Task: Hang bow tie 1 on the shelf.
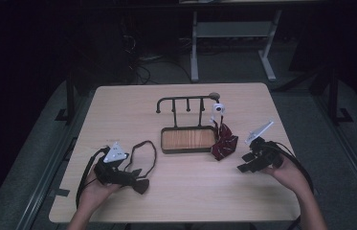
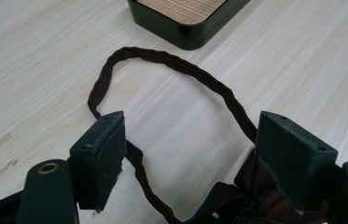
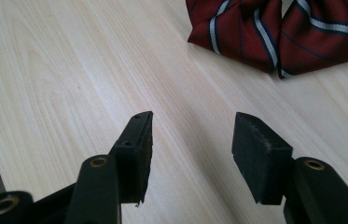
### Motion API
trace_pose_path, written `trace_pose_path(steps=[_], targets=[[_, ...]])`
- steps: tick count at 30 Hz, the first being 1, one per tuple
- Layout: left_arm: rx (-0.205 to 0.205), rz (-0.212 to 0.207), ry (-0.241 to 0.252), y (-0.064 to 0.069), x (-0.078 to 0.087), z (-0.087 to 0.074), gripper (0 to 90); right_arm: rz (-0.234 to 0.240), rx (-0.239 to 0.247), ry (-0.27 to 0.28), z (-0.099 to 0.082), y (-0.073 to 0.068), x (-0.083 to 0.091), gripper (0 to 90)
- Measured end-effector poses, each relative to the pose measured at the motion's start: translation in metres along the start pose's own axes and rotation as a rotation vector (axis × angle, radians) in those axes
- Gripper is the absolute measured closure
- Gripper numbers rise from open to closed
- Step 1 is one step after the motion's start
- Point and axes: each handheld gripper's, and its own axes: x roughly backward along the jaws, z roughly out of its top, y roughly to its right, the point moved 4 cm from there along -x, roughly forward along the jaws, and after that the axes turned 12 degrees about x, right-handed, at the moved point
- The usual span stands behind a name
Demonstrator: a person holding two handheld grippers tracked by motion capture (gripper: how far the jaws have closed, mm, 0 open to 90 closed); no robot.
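Jaws of the left gripper (image 2: 190, 158) stand wide apart with bare desk between them, low over the near left part of the desk (image 1: 118, 103). A dark brown bow tie (image 2: 251, 196) lies under and just beside one jaw, and its thin neck strap (image 2: 171, 60) loops out ahead across the wood, passing close by both jaw tips; whether either pad touches the fabric I cannot tell. In the high view the left gripper (image 1: 138, 184) rests near the front edge, the strap curling away toward the middle of the desk.

Over near the right edge, the right gripper (image 3: 192, 140) is likewise spread, nothing between its pads, and it holds nothing. Ahead of it lies a red striped bow tie (image 3: 274, 32), apart from the jaws. From above, that red tie (image 1: 224, 143) sits just beside the right end of a small dark tray with a wooden floor (image 1: 163, 141), near the desk's centre. Behind the tray rises a black hook rack (image 1: 185, 100).
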Motion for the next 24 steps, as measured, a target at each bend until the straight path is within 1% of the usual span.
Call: trace_pose_path(steps=[1,2,7,12,19,22,24], targets=[[0.000,0.000,0.000,0.000,0.000,0.000,25.0,0.000,0.000,0.000,0.000,0.000,0.000,47.4],[0.001,0.000,-0.001,0.000,0.000,0.000,25.0,0.002,-0.008,0.011,-0.001,-0.002,0.001,47.4],[0.001,-0.003,0.002,0.000,-0.001,0.000,25.1,-0.003,-0.020,0.006,-0.008,-0.005,-0.002,46.6],[-0.003,-0.002,0.001,0.000,0.000,0.000,25.1,-0.002,-0.030,0.027,-0.011,-0.008,-0.003,45.7],[0.001,0.000,-0.003,0.000,0.000,0.000,25.5,-0.009,-0.030,0.031,-0.012,-0.010,-0.003,43.5],[-0.002,0.000,-0.015,0.000,0.000,0.001,25.9,-0.014,-0.027,0.025,-0.012,-0.010,-0.005,41.9],[0.004,-0.008,-0.010,0.000,0.001,0.002,29.3,-0.012,-0.029,0.026,-0.012,-0.010,-0.006,42.0]])
